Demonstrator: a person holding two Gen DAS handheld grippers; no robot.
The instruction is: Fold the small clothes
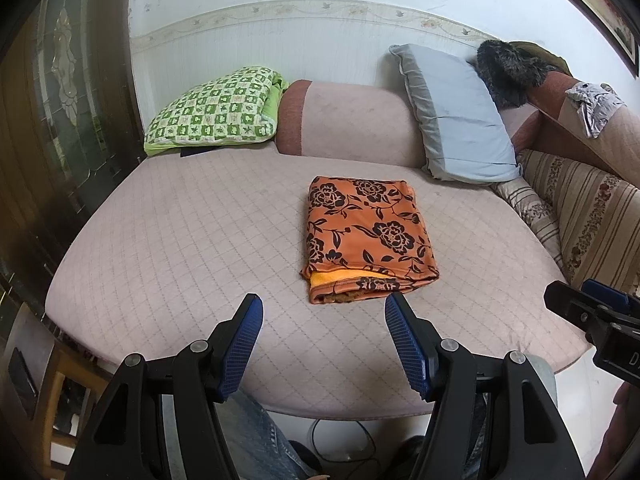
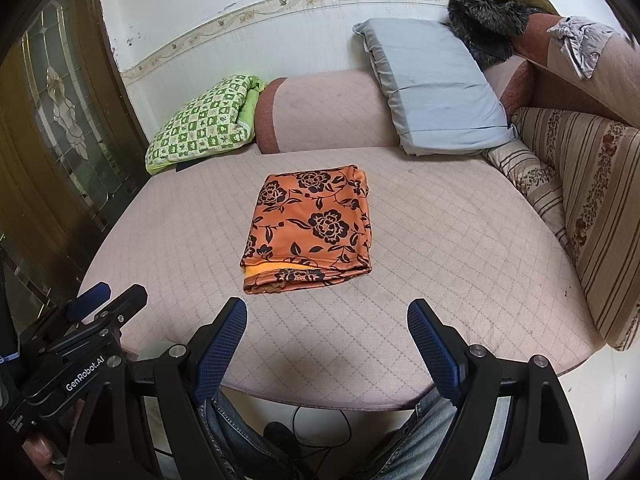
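Note:
An orange garment with black flowers (image 1: 366, 236) lies folded into a neat rectangle on the pink quilted sofa seat (image 1: 180, 240); a yellow inner layer shows at its near edge. It also shows in the right wrist view (image 2: 310, 232). My left gripper (image 1: 324, 304) is open and empty, held just short of the garment's near edge. My right gripper (image 2: 326, 308) is open and empty, a little nearer me than the garment. Each gripper shows at the edge of the other's view: the right one (image 1: 592, 308) and the left one (image 2: 104, 300).
A green checked folded blanket (image 1: 216, 112) lies at the back left, a grey-blue pillow (image 1: 456, 116) at the back right. A striped floral cushion (image 1: 580, 216) lines the right side. A grey cloth (image 1: 596, 104) and dark fur (image 1: 508, 68) sit on the backrest. A dark door (image 1: 60, 120) stands at left.

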